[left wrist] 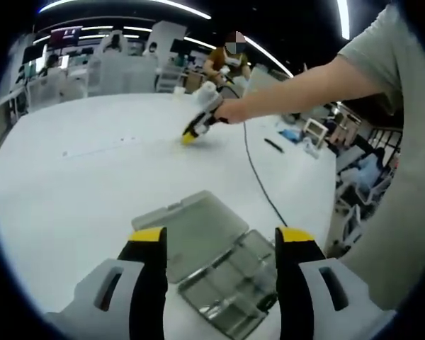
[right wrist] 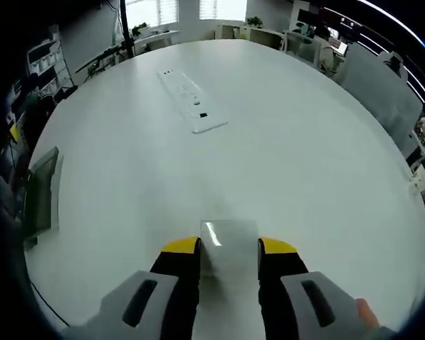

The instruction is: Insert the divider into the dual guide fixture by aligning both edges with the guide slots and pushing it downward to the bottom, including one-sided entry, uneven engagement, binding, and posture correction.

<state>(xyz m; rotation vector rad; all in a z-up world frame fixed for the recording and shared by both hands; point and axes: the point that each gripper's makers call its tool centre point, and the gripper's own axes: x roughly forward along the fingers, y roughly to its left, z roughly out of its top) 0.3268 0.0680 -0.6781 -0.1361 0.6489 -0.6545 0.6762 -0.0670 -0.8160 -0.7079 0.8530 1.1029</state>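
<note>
Here, on the broad white round table (left wrist: 71,191), a clear plastic compartment case (left wrist: 219,265) lies open, its flat lid folded back on the side away from the camera and its tray of small cells nearest the left gripper (left wrist: 221,244). That gripper, grey-bodied with yellow-tipped black jaws, hovers over the case with its jaws spread wide, one to either side of the tray, and nothing between them. Beyond the case, farther across the table, the right gripper (left wrist: 195,130) shows in the left gripper view held in a person's hand (left wrist: 230,111), its yellow tip down near the tabletop; a black cable (left wrist: 255,177) trails from it back past the case. In the right gripper view the right gripper (right wrist: 229,246) has its jaws set on either side of a small clear rectangular plastic divider (right wrist: 229,237), which lies between the tips close to the table surface; the jaws seem to pinch its edges, though the transparent plastic makes the contact hard to judge. Well beyond the divider, a long translucent white strip (right wrist: 193,103) with small dark marks lies flat on the table. At the table's edge to the left of the divider sits the open case (right wrist: 42,195), seen side-on.
</note>
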